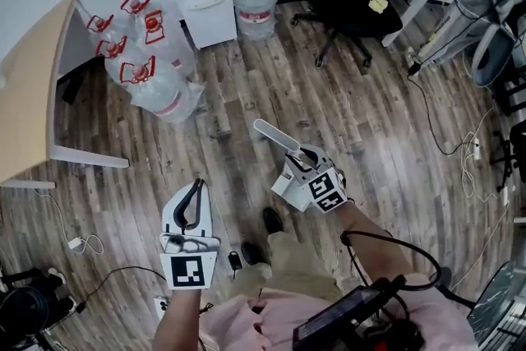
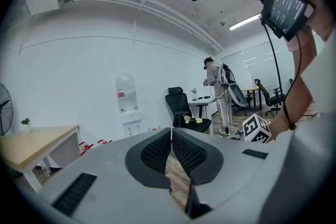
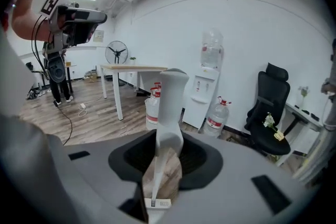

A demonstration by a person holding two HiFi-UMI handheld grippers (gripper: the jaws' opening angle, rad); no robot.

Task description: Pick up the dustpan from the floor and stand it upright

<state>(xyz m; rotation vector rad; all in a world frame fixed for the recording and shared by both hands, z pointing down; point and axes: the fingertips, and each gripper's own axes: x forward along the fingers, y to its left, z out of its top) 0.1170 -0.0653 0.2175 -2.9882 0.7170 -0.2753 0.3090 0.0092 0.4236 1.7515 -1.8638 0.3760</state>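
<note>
Your right gripper is clamped on the thin white handle of the dustpan, held up off the floor; it looks like light, stiff, slick plastic, so squeeze firmly low on the handle, while your left gripper hangs closed on nothing.

The dustpan is up off the floor, held in the air. All I can see of it is a long, pale white handle with a rounded, slightly broader free end (the pan part is out of sight). The right gripper has its jaws closed on the handle's lower stretch. From there the handle slants away from the person, up and to the left in the head view.
</note>
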